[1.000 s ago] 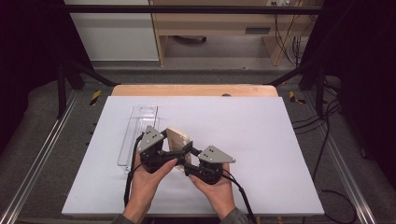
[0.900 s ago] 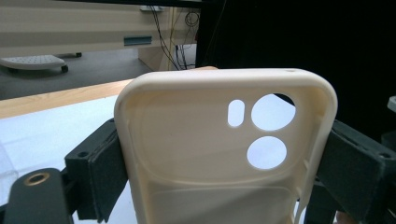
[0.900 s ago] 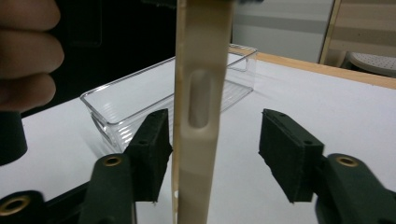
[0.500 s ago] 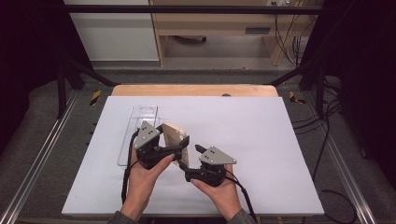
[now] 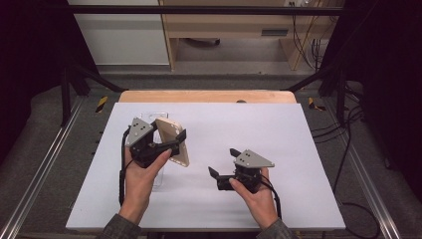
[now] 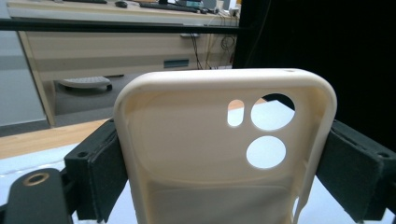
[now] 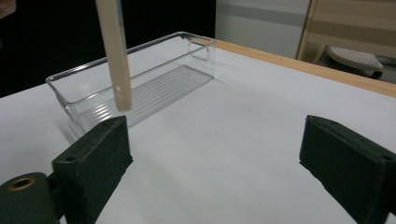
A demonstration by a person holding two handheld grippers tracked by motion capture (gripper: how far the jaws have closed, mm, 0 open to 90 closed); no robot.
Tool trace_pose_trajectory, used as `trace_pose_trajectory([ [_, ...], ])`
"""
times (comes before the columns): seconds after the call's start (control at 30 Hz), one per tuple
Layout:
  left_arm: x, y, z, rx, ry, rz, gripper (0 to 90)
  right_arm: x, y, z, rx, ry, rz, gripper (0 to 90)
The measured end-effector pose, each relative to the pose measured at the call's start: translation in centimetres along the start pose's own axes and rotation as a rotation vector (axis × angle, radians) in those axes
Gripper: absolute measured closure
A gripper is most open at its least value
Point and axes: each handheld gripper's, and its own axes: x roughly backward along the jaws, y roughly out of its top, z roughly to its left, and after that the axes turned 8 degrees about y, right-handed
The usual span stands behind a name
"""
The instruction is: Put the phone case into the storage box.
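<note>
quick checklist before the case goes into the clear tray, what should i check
1. Left gripper clamped on the phone case, jaws on both side edges: ok.
2. Right gripper open and empty: ok.
3. Right gripper apart from the case: ok.
4. Clear tray holds nothing: ok.
5. Case lifted off the white table: ok.
6. Case lined up over the tray: cannot tell.

No readable text, label, brand or number appears on anything.
</note>
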Motion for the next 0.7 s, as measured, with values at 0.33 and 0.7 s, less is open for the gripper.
trace_pose_trajectory([
  [0.33,0.3,0.8,2.0,0.004,0.075,-0.024,10.7,1.8,-0.7,-2.4,0.007,-0.041,0.022,10.0],
  [0.7,0.7,1.9,3.8,-0.005,0.122,-0.040,10.7,4.0,-1.9,-4.2,-0.004,-0.107,-0.041,8.6],
])
